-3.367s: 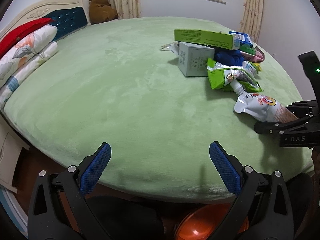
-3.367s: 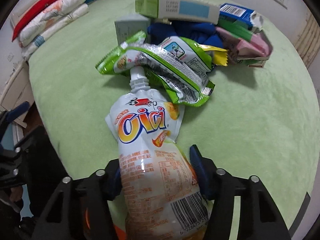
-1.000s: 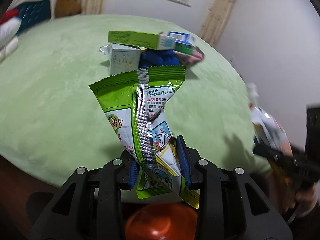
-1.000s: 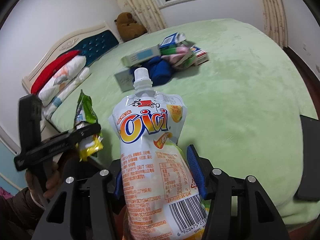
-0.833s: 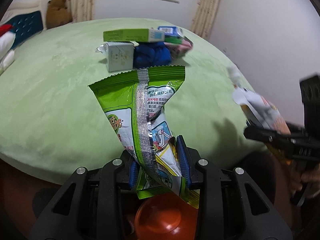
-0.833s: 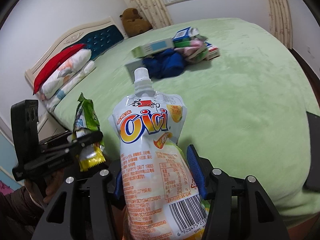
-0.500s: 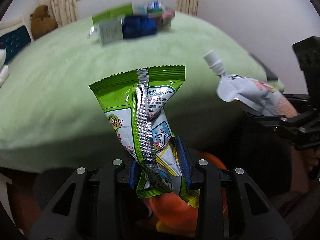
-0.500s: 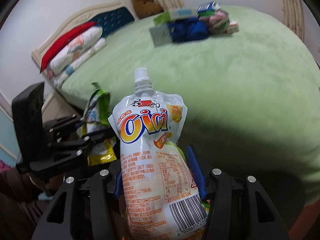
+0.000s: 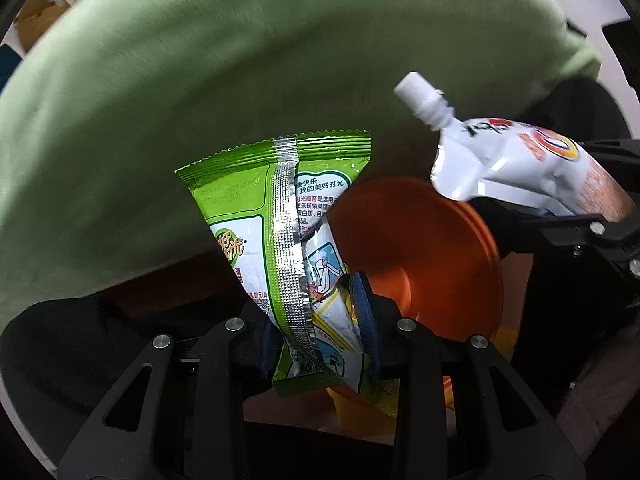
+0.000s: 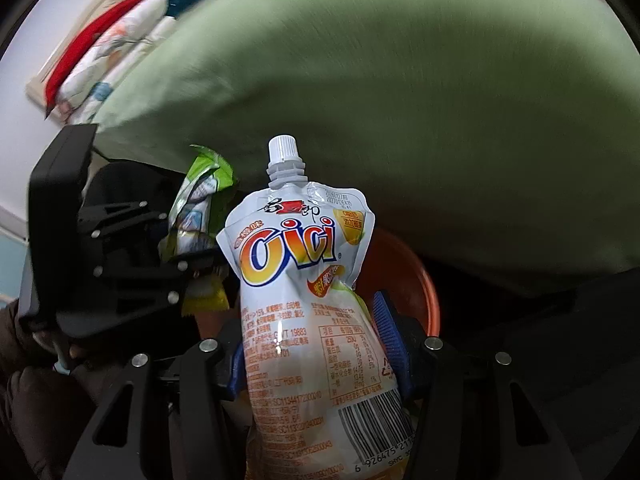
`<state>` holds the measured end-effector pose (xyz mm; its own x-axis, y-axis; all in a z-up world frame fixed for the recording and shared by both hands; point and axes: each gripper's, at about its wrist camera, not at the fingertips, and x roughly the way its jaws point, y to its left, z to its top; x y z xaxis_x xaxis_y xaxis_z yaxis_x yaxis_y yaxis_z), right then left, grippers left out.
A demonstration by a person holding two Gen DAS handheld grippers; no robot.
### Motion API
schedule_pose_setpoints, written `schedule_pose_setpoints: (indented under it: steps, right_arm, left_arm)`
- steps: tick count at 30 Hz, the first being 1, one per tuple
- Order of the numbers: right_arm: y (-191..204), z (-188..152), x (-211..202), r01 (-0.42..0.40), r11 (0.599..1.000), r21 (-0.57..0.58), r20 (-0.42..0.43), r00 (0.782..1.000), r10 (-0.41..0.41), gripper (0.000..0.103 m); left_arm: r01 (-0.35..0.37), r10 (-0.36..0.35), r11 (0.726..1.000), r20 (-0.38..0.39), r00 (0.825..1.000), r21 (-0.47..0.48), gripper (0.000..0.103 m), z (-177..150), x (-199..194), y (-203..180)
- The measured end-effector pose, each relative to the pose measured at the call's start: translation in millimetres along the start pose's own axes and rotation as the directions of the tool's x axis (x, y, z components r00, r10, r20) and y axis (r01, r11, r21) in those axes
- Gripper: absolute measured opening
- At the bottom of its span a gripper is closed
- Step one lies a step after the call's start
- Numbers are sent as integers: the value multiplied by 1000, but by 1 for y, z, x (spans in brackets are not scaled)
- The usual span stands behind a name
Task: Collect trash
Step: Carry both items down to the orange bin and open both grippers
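Note:
My left gripper (image 9: 318,324) is shut on a green snack wrapper (image 9: 280,208) and holds it upright over an orange bin (image 9: 420,256) below the bed's edge. My right gripper (image 10: 320,340) is shut on a white Cici drink pouch (image 10: 304,280) with a screw cap, also over the orange bin (image 10: 404,272). The pouch (image 9: 516,164) shows at the right of the left wrist view, and the wrapper (image 10: 196,204) at the left of the right wrist view. Both items hang close together above the bin's mouth.
The green bed (image 9: 200,80) fills the space behind and above the bin. Pillows (image 10: 104,52) and a headboard lie at its far end. Something yellow (image 9: 360,408) lies inside the bin. Dark clothing surrounds the bin on both sides.
Both grippers have swung down from over the bed to the orange bin beside it, still holding the wrapper and the pouch. The trash pile on the bed has left view.

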<state>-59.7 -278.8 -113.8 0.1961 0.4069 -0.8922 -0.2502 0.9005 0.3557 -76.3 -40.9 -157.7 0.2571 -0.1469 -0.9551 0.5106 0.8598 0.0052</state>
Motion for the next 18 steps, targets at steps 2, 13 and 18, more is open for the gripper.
schedule_pose_setpoints:
  steps: [2, 13, 18]
  right_arm:
    - [-3, 3, 13, 5, 1000, 13, -30, 1000, -5, 54]
    - [-10, 7, 65, 42, 999, -11, -180, 983, -43, 54]
    - [-12, 12, 91, 67, 998, 1, -251, 966, -64, 54]
  left_arm:
    - [20, -20, 1000, -50, 999, 8, 33, 1, 13, 0]
    - [87, -74, 996, -280, 957, 35, 33, 6, 73, -2]
    - [96, -71, 994, -364, 929, 49, 33, 19, 98, 1]
